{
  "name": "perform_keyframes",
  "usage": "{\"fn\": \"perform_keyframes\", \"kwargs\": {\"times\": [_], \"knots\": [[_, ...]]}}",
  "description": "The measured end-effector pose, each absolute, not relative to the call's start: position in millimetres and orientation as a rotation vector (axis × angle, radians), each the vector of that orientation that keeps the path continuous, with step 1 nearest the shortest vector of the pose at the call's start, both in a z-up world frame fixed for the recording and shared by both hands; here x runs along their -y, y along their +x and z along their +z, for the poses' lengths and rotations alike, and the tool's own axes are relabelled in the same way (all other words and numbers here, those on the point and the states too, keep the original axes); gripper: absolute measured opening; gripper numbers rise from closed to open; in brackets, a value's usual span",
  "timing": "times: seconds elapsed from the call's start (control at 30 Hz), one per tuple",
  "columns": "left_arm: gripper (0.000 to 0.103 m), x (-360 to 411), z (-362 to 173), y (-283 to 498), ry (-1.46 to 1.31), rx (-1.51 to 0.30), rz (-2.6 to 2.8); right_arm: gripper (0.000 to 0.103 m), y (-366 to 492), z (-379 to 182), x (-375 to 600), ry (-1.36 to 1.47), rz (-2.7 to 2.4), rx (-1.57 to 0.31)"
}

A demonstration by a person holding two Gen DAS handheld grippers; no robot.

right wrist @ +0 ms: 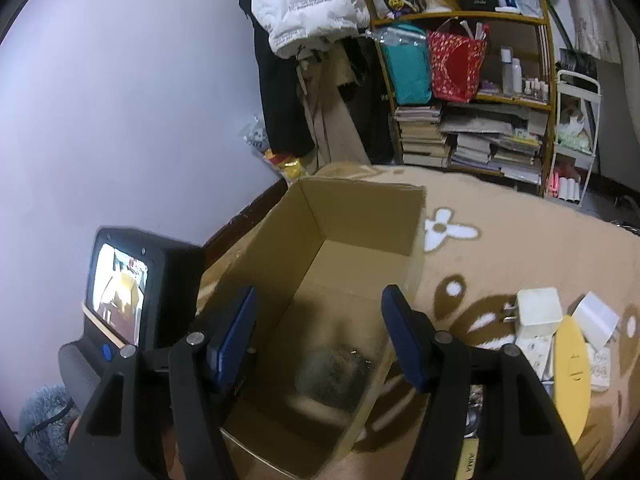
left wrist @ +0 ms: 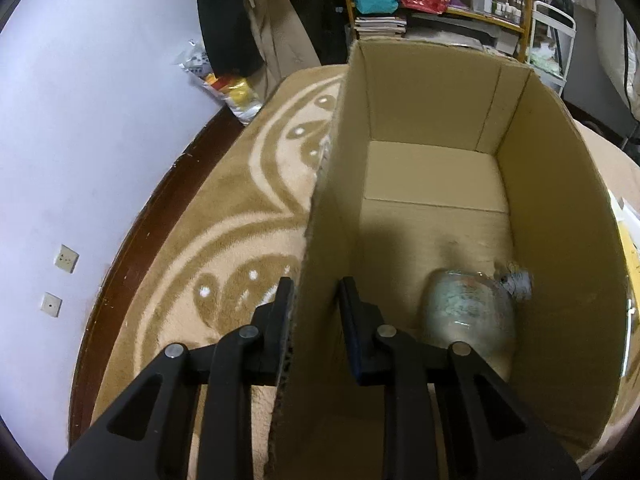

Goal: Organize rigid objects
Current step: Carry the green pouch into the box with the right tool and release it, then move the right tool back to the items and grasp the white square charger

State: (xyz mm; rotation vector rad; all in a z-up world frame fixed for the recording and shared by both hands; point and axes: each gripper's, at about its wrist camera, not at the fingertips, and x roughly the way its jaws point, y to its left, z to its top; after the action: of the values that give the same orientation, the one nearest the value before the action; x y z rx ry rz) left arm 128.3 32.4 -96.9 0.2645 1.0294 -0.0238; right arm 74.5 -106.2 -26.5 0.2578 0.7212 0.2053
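Note:
An open cardboard box (left wrist: 436, 168) (right wrist: 316, 216) stands on a beige patterned carpet. On its floor, near the right wall, lies a rounded clear object (left wrist: 468, 312) with a grey tuft at one end; it is blurred in the right wrist view (right wrist: 332, 376). My left gripper (left wrist: 316, 284) straddles the box's left wall, one finger outside and one inside, closed on the cardboard. My right gripper (right wrist: 320, 296) hovers above the box's near end, open, with nothing between its fingers.
Right of the box on the carpet (right wrist: 500, 216) lie a white plug adapter (right wrist: 536, 312), a yellow flat piece (right wrist: 572, 364) and white cards. The left gripper's body with its screen (right wrist: 120, 288) stands at the box's left. A crowded bookshelf (right wrist: 472, 128) and hanging coats line the back.

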Motion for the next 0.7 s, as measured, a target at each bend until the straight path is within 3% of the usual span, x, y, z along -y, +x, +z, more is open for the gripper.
{"fn": "perform_keyframes", "kwargs": {"times": [0.07,0.1,0.7], "knots": [[0.022,-34,-96,128,0.258,-1.03,-0.024,0.1,73,-24,113,0.256,0.175,-0.705],[0.022,-34,-96,128,0.259,-1.031,-0.026,0.103,73,-23,116,0.249,0.159,-0.699],[0.022,-34,-91,125,0.282,-1.007,-0.023,0.103,83,-45,184,0.203,-0.06,-0.766]]}}
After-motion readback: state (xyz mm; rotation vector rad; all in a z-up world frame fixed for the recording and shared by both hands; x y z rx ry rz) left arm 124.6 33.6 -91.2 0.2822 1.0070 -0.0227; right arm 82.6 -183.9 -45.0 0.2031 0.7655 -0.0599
